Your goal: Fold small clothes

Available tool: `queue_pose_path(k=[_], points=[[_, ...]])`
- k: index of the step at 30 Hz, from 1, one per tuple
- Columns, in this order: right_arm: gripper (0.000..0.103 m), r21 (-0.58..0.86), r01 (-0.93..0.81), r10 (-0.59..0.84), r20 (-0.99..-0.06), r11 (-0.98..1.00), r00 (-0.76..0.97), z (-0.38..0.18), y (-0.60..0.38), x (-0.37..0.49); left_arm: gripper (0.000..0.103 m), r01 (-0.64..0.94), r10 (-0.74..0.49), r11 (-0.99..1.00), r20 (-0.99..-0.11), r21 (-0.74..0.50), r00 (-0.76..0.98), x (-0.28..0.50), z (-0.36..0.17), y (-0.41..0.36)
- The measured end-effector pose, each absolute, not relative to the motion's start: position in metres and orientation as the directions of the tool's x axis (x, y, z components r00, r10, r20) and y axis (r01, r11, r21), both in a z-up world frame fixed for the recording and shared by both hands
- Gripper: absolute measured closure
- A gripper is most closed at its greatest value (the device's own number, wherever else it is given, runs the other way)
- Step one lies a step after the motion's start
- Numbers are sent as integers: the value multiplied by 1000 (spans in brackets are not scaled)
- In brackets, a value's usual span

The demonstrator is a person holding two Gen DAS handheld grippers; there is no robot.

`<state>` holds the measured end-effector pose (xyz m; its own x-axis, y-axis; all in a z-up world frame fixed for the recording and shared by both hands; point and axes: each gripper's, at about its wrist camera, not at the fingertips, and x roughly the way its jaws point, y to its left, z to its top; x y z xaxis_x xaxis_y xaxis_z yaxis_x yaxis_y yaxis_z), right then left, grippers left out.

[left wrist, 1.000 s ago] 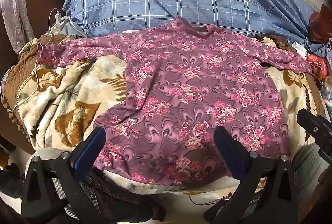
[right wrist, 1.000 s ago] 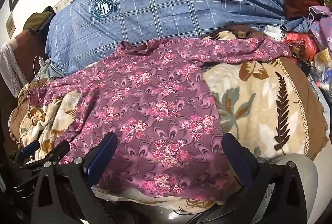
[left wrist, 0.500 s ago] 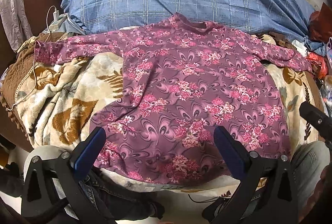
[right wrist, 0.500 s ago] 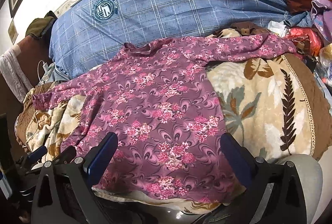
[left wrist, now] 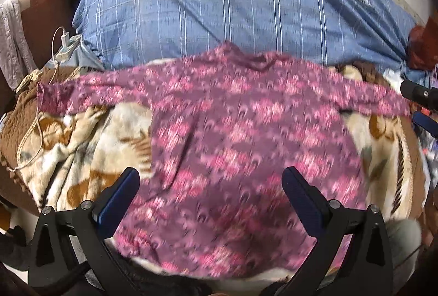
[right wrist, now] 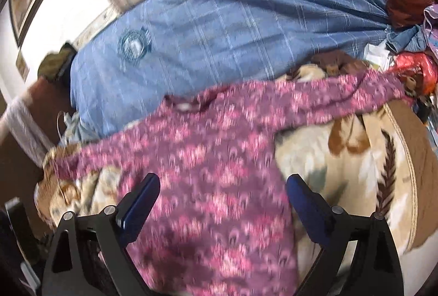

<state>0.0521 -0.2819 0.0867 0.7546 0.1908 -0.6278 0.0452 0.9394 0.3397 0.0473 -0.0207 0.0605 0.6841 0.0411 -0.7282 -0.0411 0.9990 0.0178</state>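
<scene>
A purple long-sleeved top with a pink flower print (left wrist: pixel 235 137) lies flat on the bed with both sleeves spread out; it also shows in the right wrist view (right wrist: pixel 219 172). My left gripper (left wrist: pixel 210 178) is open and empty above the top's lower middle. My right gripper (right wrist: pixel 223 187) is open and empty above the top's right half, near its side edge. The right gripper's tip shows at the far right of the left wrist view (left wrist: pixel 418 96). Both views are blurred by motion.
A cream and brown leaf-print blanket (left wrist: pixel 82 148) covers the bed under the top. A big blue checked duvet (left wrist: pixel 232 8) lies behind it. A white charger and cable (left wrist: pixel 64 46) lie at the left. Loose red and blue clothes (right wrist: pixel 405 16) are piled at the right.
Both grippers have moved forward over the top toward its collar and sleeves. The right gripper has shifted right and up. The top itself lies as before.
</scene>
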Motion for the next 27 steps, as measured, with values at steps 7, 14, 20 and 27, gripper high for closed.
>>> queue_pose_path(k=[7,14,20,27], points=[[9,371,136,141,-629,919,765,84,-327,92,0,-19,6,1000,-739,-9,674,71,62,-53],[14,374,198,147,-717,906,682,19,-358,104,0,32,-29,999,-776,-11,630,94,35,-103],[17,451,232,188,-709,862,680,15,-402,108,0,101,-83,995,-794,-27,602,127,36,-156],[18,512,308,148,-670,802,728,34,-529,137,0,178,-193,978,-807,-111,559,169,22,-223]])
